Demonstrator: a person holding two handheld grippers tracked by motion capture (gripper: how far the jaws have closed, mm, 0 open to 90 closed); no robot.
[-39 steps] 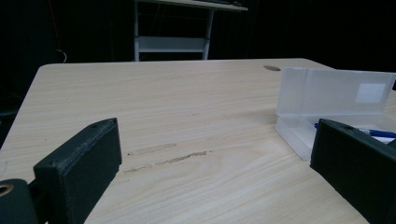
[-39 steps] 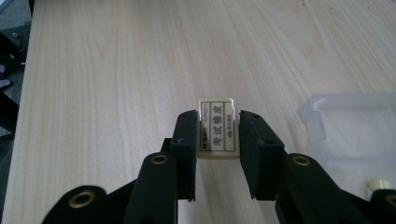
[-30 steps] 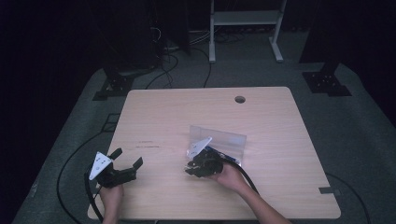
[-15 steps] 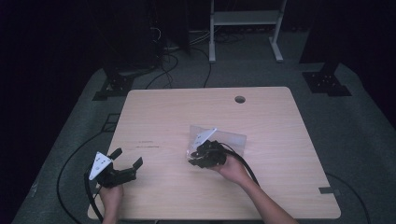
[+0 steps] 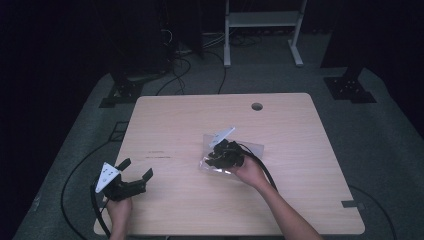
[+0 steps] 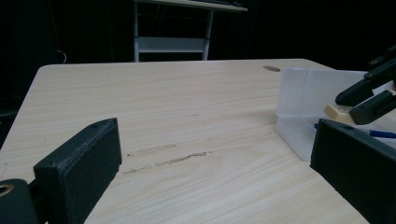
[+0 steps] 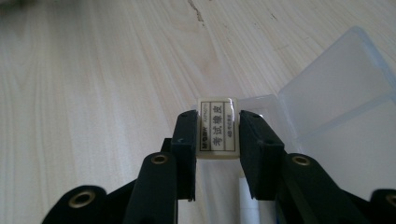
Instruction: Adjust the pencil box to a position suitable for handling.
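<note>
Nearest the person, the left gripper (image 5: 134,179) sits low over the front left corner of the bench (image 5: 180,125), jaws spread wide, nothing between them. In its own view the jaws frame bare wood and a faint scuff (image 6: 168,161).

Further in, right of centre, the right gripper (image 7: 217,135) is clamped on a small white eraser (image 7: 217,127) with a printed label. The grip takes the eraser by its two long sides, low down, with the top part standing proud of the jaws. It is held above the open clear box (image 7: 336,116), near the box's edge; the left gripper view shows the eraser (image 6: 343,112) just over the box wall (image 6: 303,93).

Risks from here:
- The hold covers only part of the eraser. A twist of the hand could pivot it out.
- The box is light and thin-walled; a jaw catching the wall or the open lid would likely shove or tip it.
- A blue pen (image 6: 373,133) seems to lie inside, though this is hard to tell; an eraser dropped onto it could bounce out.
- The left gripper is well apart and cannot steady the box.

Beyond, a cable hole (image 5: 257,106) near the far edge.
</note>
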